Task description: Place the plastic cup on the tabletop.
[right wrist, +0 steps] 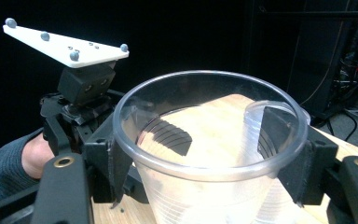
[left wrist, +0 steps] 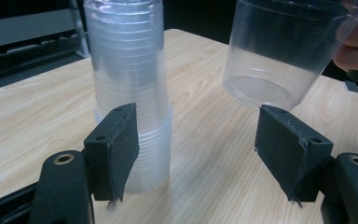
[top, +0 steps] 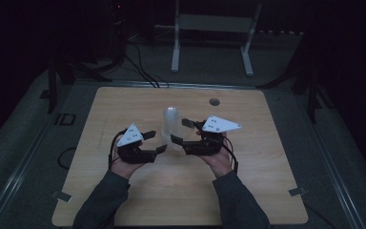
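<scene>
Landmark: the stack of clear cups (top: 170,125), standing upright mid-table (top: 124,191), its long axis vertical. Nearest the person, both forearms enter from the near edge. The left claw (top: 153,142) sits just to the person's left of the stack, jaws apart and holding nothing; in the left gripper view the stack (left wrist: 131,93) stands beyond its own left-hand jaw, not between the pair, and no contact is visible. The right claw (top: 179,130) is on the stack's opposite side, closed on a single clear cup (right wrist: 209,154), its jaws pressing the wall just under the rim from both sides, mouth toward the camera. In the left gripper view this single cup (left wrist: 279,51) hangs off the table, tilted, near the stack but clearly apart from it, base lower than the stack's top. Judgement: one cup is separated and in hand; the next move depends on the empty left claw, the closer one, shifting sideways so the stack's vertical axis falls between its jaws. Farther back, a round hole (top: 214,101) marks the table's far side, then a white frame (top: 214,28) on the floor.
</scene>
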The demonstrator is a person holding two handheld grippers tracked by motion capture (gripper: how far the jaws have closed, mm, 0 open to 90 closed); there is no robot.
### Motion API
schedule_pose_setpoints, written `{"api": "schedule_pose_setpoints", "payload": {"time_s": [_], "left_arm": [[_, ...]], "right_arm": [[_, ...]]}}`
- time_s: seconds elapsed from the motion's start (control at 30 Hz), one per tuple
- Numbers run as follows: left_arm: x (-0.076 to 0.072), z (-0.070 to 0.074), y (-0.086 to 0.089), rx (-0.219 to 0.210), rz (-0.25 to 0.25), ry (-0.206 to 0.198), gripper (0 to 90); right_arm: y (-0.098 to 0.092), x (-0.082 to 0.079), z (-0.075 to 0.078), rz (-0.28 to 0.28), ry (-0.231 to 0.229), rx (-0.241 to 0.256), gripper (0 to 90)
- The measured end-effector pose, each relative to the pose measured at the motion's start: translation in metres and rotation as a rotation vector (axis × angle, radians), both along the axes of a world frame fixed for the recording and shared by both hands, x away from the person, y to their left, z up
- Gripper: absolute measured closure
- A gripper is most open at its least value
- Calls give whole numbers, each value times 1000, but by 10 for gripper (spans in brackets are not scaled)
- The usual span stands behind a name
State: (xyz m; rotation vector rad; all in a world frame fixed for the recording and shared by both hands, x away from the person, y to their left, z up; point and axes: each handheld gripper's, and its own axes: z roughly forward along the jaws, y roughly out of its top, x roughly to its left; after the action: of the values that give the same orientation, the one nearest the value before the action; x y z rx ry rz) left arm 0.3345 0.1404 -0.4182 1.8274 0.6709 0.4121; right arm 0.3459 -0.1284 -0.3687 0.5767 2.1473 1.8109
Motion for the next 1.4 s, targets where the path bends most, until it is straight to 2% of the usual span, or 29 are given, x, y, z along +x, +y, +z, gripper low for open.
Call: {"api": "schedule_pose_setpoints", "payload": {"time_s": [0.4, 0.5, 0.83, 1.4], "left_arm": [[0, 1, 6, 1, 33, 5, 306], [0, 1, 7, 17, 50, 2, 307], [1, 0, 10, 26, 69, 6, 306], [1, -1, 11, 27, 75, 10, 306]], "right_arm": [[-3, -1, -1, -13, -2, 3, 284], [-3, -1, -2, -15, 1, 5, 285], [-4, -1, -8, -39, 3, -9, 286], [-11, 1, -13, -66, 1, -12, 287]]}}
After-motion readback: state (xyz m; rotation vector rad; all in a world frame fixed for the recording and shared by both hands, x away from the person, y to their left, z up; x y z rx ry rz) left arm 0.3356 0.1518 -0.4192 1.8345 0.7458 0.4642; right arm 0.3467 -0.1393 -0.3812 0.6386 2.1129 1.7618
